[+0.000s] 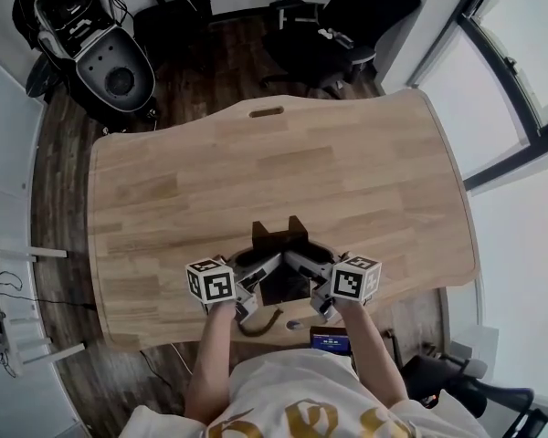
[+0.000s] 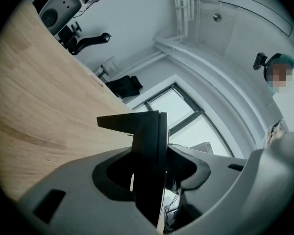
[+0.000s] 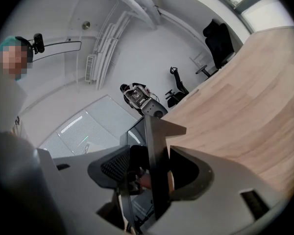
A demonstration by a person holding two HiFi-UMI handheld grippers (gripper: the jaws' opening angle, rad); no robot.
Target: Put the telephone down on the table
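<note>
Black and flat-sided, the telephone (image 1: 281, 249) is held between the two grippers over the near part of the wooden table (image 1: 365, 172), close to the edge where the person stands. The left gripper (image 2: 157, 168) is closed at a middling width on a thin upright panel at one side of the set, with its pads pressed against it. The right gripper (image 3: 154, 173) is clamped in the same way on the opposite side. Whether the base already touches the wood cannot be told from the head view.

The step in hand is judged to be the lowering itself. It is best done with both grippers brought down at one rate, so that the set is kept level and its base meets the table flat rather than on a corner. Because only thin panels are gripped, a tilt of either wrist could let the body pivot between the pads, so the wrists should be held steady. A spot a little further from the near edge is advised. The jaws should be opened only once the weight is borne by the table, both together, and then drawn outward without dragging the panels.
</note>
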